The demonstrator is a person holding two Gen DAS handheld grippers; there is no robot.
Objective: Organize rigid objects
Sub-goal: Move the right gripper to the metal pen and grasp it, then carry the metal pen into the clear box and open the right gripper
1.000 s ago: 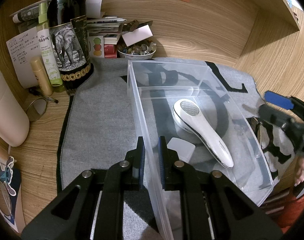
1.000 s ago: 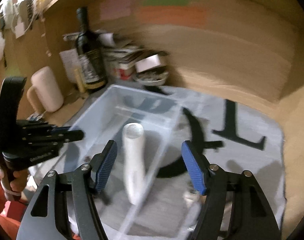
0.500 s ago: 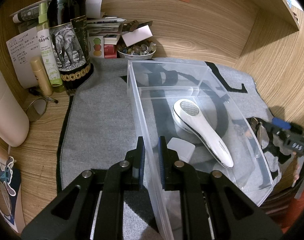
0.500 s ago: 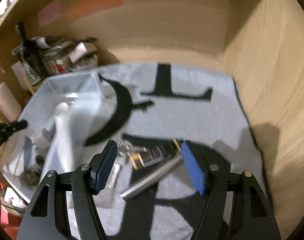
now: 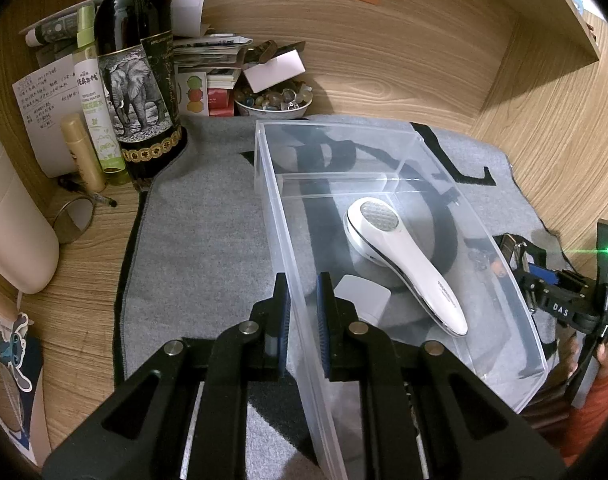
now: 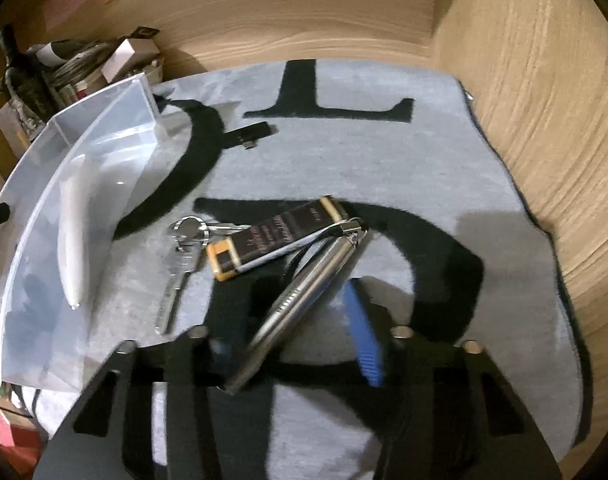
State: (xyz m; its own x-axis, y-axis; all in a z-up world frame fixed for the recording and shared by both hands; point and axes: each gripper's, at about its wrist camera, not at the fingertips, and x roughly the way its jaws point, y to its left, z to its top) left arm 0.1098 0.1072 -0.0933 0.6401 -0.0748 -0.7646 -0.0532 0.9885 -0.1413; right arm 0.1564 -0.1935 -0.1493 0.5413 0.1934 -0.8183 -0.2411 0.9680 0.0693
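Observation:
My left gripper (image 5: 303, 312) is shut on the near left wall of a clear plastic bin (image 5: 272, 200) on the grey mat. In the bin lie a white handheld lint shaver (image 5: 400, 260) and a small white square piece (image 5: 360, 296). My right gripper (image 6: 292, 336) is open and low over a silver metal pen (image 6: 304, 296), which lies between its fingers. Beside the pen lie a dark lighter-like box (image 6: 276, 236) and a key on a ring (image 6: 180, 268). The bin also shows at the left of the right wrist view (image 6: 104, 120).
A wine bottle (image 5: 140, 92), spray bottle (image 5: 94, 92), papers and a bowl of stones (image 5: 272, 100) crowd the back left corner. A beige container (image 5: 12, 220) stands at the left. Wooden walls close the back and right. A small black adapter (image 6: 252, 136) lies on the mat.
My right gripper swung right, away from the bin, and dropped down around the pen beside the lighter-like box and key. My left gripper stayed clamped on the bin wall.

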